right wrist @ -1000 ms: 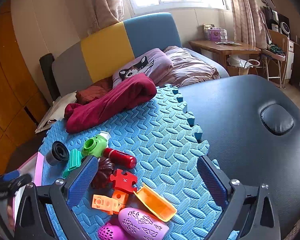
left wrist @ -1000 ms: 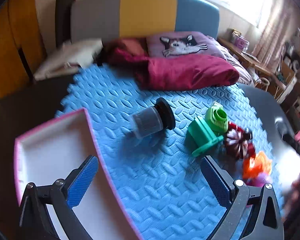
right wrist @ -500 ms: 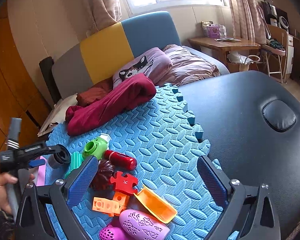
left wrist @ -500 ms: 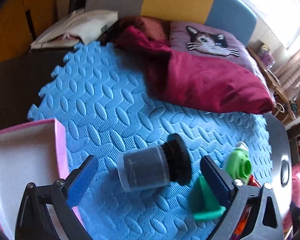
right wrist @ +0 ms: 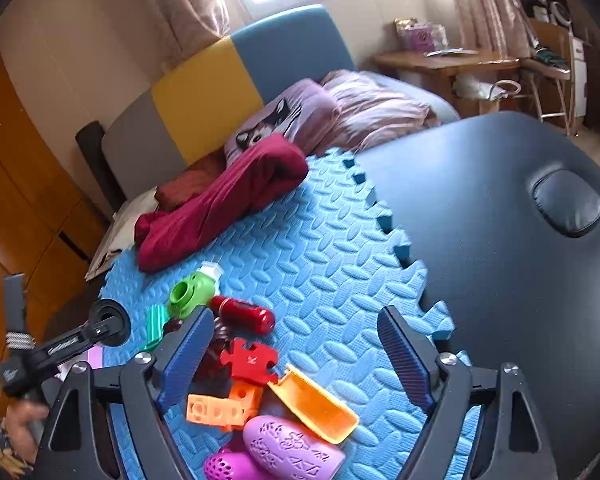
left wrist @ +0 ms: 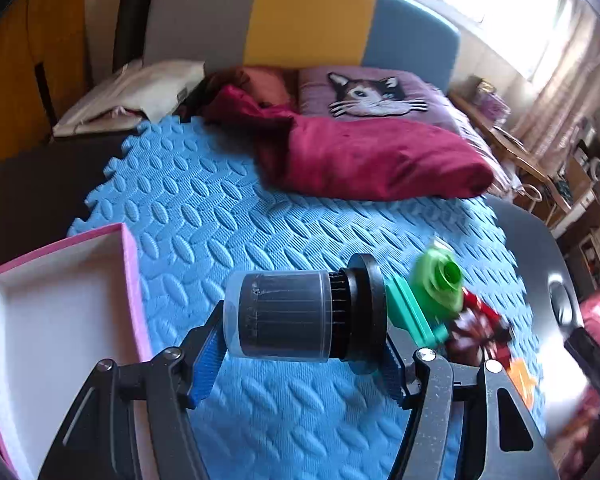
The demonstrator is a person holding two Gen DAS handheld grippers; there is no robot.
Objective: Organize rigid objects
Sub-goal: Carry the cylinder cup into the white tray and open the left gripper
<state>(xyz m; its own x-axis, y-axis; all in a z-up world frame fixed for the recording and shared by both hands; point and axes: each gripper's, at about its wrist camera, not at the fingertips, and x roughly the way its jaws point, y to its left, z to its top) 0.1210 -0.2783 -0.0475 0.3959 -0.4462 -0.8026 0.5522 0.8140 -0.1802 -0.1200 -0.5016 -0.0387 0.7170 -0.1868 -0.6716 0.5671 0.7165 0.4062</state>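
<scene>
A black ribbed cylinder with a clear cap [left wrist: 288, 316] lies sideways between the blue pads of my left gripper [left wrist: 300, 352]. The jaws are closing, and the pads touch both its ends. In the right wrist view the cylinder's black flange [right wrist: 110, 320] shows at the tip of that gripper. My right gripper [right wrist: 296, 356] hangs over the toy pile with its jaws closing and gripping nothing. A red puzzle piece [right wrist: 250, 360] lies by its left pad. A green toy [right wrist: 192, 290], a red capsule [right wrist: 244, 314] and orange blocks [right wrist: 220, 404] lie on the blue foam mat [right wrist: 332, 264].
A pink-rimmed white tray [left wrist: 132, 272] sits at the mat's left edge, beside my left gripper. A folded dark-red cloth [left wrist: 380, 160] lies at the mat's far side. The black padded table [right wrist: 480, 220] extends right of the mat. An orange scoop [right wrist: 316, 404] and purple pieces [right wrist: 292, 448] lie nearest.
My left gripper has moved in over the black cylinder and its jaws have come together onto the cylinder's ends. The right gripper's jaws have narrowed a little; it has stayed in place.
</scene>
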